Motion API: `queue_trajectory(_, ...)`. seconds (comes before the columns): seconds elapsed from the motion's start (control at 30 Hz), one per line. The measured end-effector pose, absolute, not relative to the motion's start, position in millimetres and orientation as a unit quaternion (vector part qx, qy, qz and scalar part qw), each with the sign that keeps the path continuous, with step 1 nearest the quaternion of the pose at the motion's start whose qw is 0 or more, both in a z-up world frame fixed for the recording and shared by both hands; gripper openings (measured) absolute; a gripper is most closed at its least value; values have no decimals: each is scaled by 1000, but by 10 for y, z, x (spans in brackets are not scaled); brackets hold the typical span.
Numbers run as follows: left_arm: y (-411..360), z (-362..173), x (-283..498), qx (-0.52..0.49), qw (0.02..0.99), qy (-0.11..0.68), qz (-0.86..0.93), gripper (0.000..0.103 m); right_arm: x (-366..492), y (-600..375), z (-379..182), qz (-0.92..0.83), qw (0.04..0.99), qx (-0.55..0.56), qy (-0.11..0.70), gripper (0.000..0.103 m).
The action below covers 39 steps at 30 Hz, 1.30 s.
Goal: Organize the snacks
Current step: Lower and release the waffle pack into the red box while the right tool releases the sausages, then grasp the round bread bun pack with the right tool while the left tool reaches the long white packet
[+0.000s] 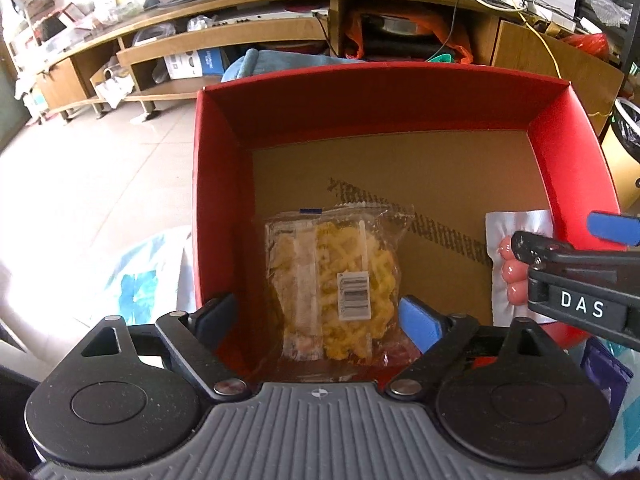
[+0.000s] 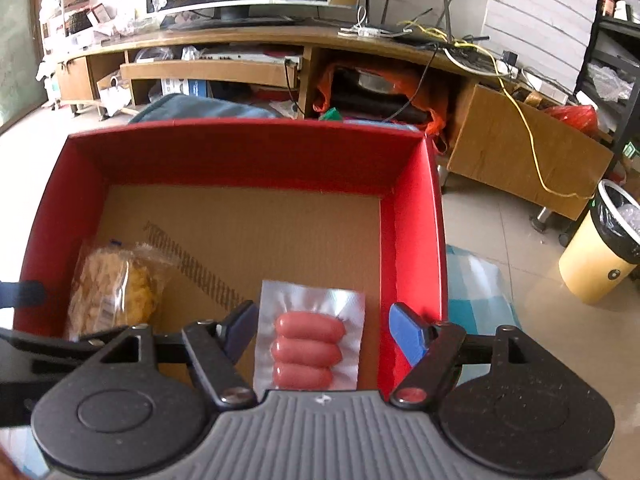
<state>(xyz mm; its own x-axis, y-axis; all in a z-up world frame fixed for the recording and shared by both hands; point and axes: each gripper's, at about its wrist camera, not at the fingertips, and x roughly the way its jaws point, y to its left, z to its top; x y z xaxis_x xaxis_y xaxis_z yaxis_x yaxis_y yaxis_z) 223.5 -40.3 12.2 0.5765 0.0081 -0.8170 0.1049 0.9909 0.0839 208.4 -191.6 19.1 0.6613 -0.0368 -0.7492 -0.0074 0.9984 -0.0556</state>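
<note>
Box: red cardboard box [image 1: 568,168] w/ brown floor, open top; both grippers reach in over its near edge. Same box in right wrist view [image 2: 412,216].
Snack 1: clear bag of yellow curly snacks [image 1: 336,280], barcode sticker facing up, lying flat on box floor, near-left part. Seen from right wrist view [image 2: 112,292] up against the left wall.
Snack 2: silver vacuum pack of 3 pink sausages [image 2: 308,340], flat on box floor, near-right part, just beside the right wall. In left wrist view [image 1: 512,252] it's partly hidden behind the other gripper.
Gap btwn snacks: apart, bare cardboard between them.
Left gripper [image 1: 320,320]: fingers spread wide, one each side of the snack bag's near end; holding nothing; can't tell if pads touch the bag.
Right gripper [image 2: 320,332]: fingers spread wide, flanking the sausage pack w/ clear gaps both sides; holding nothing. In left wrist view it comes in from the right, "DAS" label showing.
Floor: pale tiles [image 1: 100,168], patterned blue-white plastic sheet [image 2: 476,292] under the box's right side.
Far: long wooden TV stand [image 2: 248,44] w/ cluttered shelves, cables and router on top; yellow waste bin [image 2: 600,256] w/ black liner, far right.
</note>
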Motion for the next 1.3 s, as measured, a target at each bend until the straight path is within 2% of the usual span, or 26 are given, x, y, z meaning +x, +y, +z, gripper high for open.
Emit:
queue_trajectory(0.7, -281, 190, 1768, 27, 875, 480, -52, 93, 1517, -2001, 350, -9, 901, 0, 434, 71)
queue_trajectory(1.3, -355, -83, 1536, 32, 855, 515, -52, 93, 1188, -2019, 195, -6, 879, 34, 475, 72)
